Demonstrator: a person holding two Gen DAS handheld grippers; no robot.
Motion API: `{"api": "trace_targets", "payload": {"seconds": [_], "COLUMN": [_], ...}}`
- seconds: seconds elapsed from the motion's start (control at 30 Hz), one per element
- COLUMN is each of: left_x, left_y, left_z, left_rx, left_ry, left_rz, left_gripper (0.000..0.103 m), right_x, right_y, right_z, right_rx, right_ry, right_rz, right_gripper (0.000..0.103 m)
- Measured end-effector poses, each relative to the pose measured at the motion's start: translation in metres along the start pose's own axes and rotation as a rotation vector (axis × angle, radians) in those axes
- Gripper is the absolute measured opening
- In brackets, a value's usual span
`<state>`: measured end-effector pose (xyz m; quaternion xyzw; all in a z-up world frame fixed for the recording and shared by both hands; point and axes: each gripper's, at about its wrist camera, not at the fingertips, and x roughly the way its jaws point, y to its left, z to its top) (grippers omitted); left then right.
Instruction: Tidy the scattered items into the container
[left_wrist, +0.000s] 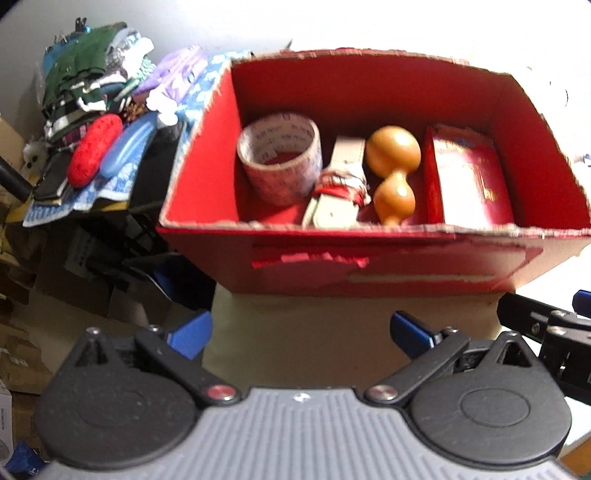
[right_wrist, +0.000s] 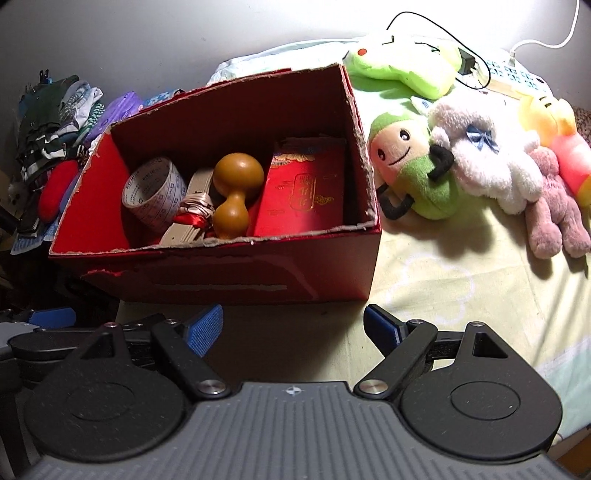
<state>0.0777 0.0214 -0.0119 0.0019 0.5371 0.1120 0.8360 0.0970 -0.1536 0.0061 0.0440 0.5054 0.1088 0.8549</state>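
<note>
**Box looks packed, plushies still out**

Both the left tongs (left_wrist: 301, 332) and right tongs (right_wrist: 293, 325) hang apart and empty, just in front of the red box (right_wrist: 229, 273) on the bed (right_wrist: 443, 280). Tape roll (right_wrist: 155, 194), gourd (right_wrist: 234, 195) and red booklet (right_wrist: 303, 192) are already inside. The green plush (right_wrist: 410, 166) sits just beside the box wall, so reaching for it could snag the ragged rim and shove the box toward the bed's edge.
</note>
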Motion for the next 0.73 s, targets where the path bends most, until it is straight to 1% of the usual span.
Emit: {"api": "trace_targets", "payload": {"seconds": [0.2,0.27,0.33,0.43,0.6,0.73], "left_x": [-0.012,-0.014,-0.014,-0.013,-0.01,-0.003], "left_y": [0.017,0.022,0.027,0.032,0.033,0.035], "left_z": [0.017,0.024,0.03,0.034,0.035,0.035], "left_rx": [-0.031,-0.041,-0.047,-0.049,-0.041,-0.058], "left_ry": [-0.056,-0.061,-0.047,-0.034,-0.024,0.008], "left_rz": [-0.006,-0.016,-0.037,-0.064,-0.091,-0.116], "left_gripper": [0.102,0.102,0.102,0.102,0.102,0.102], "right_x": [-0.005,-0.004,-0.002,-0.004,-0.003,0.001], "right_y": [0.013,0.014,0.014,0.017,0.018,0.017], "right_z": [0.022,0.028,0.034,0.036,0.037,0.039], "right_rx": [-0.024,-0.002,0.029,0.047,0.059,0.066], "right_ry": [-0.045,-0.025,0.004,0.014,0.024,0.041], "right_rz": [0.033,0.037,0.059,0.078,0.082,0.08], "right_gripper": [0.086,0.086,0.086,0.086,0.086,0.086]}}
